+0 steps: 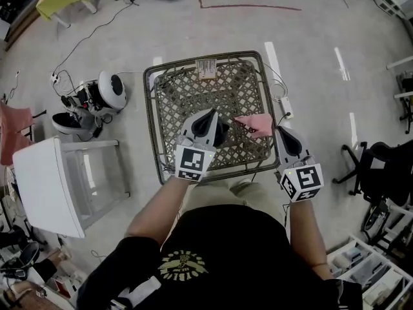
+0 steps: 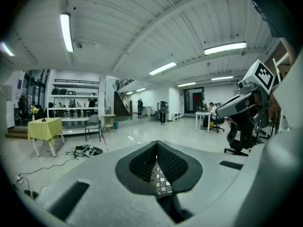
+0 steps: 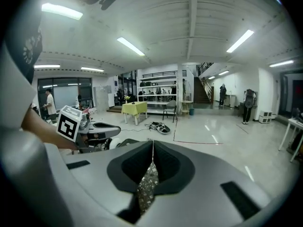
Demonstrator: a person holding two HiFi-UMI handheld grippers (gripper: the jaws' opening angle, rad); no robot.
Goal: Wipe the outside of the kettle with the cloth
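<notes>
- Black-shirted person (image 1: 213,250) leans over a square woven tabletop (image 1: 171,108), seen from above, with a gripper in each hand
- Left gripper (image 1: 211,115) hovers over the near half of the tabletop, its marker cube level with the near rim; its fingers (image 2: 165,162) are pressed together with nothing between them, and only the lattice weave shows through the gap beneath
- Right gripper (image 1: 282,130) is at the tabletop's near right corner, its fingers (image 3: 161,162) likewise closed on nothing
- Pink cloth (image 1: 259,124) lies crumpled on the right side of the tabletop, between the two grippers and just beside the right gripper's tip; neither gripper holds it
- White rounded vessel with a dark top, apparently the kettle (image 1: 111,90), is on the floor off the tabletop's left side, well apart from both grippers, among cables and a dark shoe (image 1: 64,123)
- White cabinet (image 1: 45,186) stands on the floor to the near left of the tabletop
- Paper tag (image 1: 206,68) hangs at the middle of the tabletop's far rim
- White power strip (image 1: 286,107) lies on the floor against the tabletop's right edge
- Red tape line (image 1: 245,7) marks the floor beyond the tabletop's far side
</notes>
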